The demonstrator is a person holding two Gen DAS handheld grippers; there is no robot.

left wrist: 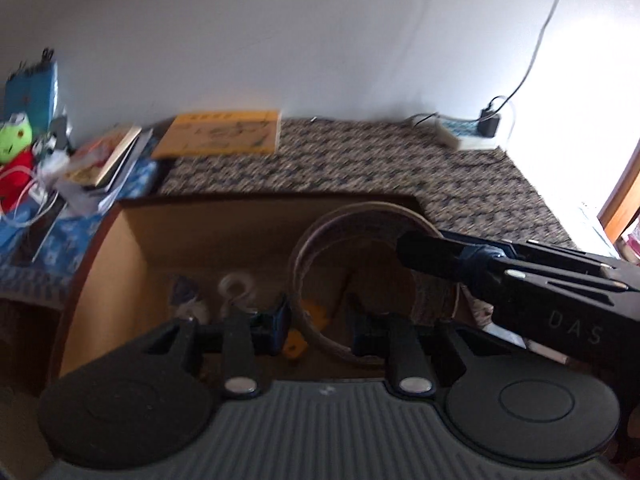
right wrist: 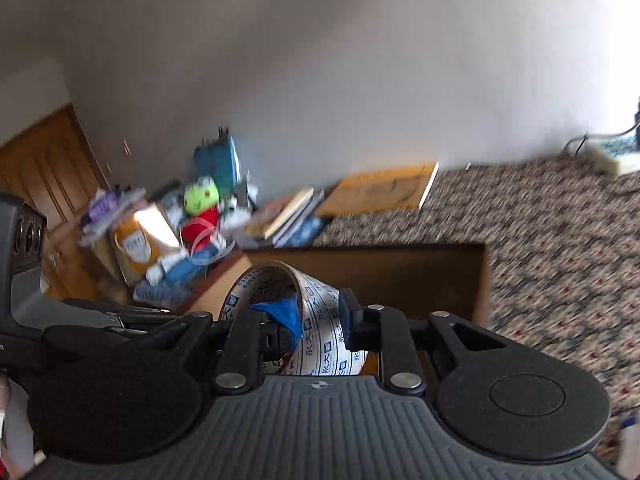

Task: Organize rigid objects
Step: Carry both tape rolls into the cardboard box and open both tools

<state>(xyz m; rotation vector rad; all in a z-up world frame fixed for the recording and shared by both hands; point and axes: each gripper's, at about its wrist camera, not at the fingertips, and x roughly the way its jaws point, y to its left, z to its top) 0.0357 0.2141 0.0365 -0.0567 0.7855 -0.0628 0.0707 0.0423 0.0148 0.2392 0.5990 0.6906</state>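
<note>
A large roll of tape [left wrist: 362, 213] with a white printed core [right wrist: 320, 312] hangs over an open cardboard box [left wrist: 208, 232], held by both grippers. In the left wrist view my left gripper [left wrist: 320, 330] is shut on the near wall of the roll. My right gripper [left wrist: 412, 250] comes in from the right side, its tip at the roll's rim. The right wrist view shows my right gripper [right wrist: 316, 320] shut on the roll's wall, one blue pad inside the core. The left gripper's body [right wrist: 100, 316] shows at the left edge. Both views are motion-blurred.
Small loose items lie in the box, among them a white hook [left wrist: 236, 286] and yellow pieces [left wrist: 316, 314]. A yellow book [left wrist: 220, 134], stacked books [left wrist: 108, 156] and a green and red plush toy [left wrist: 16, 144] sit by the wall. A charger [left wrist: 490, 122] lies far right on patterned carpet [left wrist: 360, 164].
</note>
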